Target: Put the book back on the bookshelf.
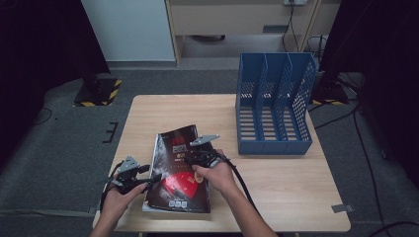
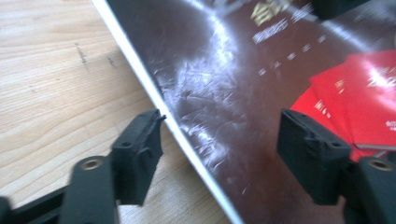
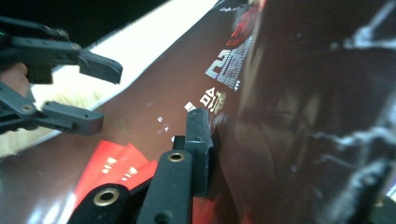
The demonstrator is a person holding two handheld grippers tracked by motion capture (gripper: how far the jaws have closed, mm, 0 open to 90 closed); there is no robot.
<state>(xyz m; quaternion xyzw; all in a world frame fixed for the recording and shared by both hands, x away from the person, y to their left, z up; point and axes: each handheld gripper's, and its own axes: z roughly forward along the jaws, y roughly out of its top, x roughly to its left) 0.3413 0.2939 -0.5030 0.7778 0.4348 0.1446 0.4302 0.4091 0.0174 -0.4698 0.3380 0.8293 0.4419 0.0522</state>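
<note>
glossy dark book (image 1: 179, 173) flat on wood | left tool (image 2: 219, 144) wide astride edge | right tool (image 3: 205, 154) clamps cover

We see a glossy dark book (image 1: 179, 173) with red cover art, lying askew on bench's near-left part, right edge lifted.

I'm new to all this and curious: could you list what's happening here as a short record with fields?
Surface: wooden table
Item handled: dark glossy book with red cover art, lying flat
Left gripper: open, jaws astride the book's edge
Right gripper: shut on the book's cover
Nearby: blue file rack, apart from the book
</note>
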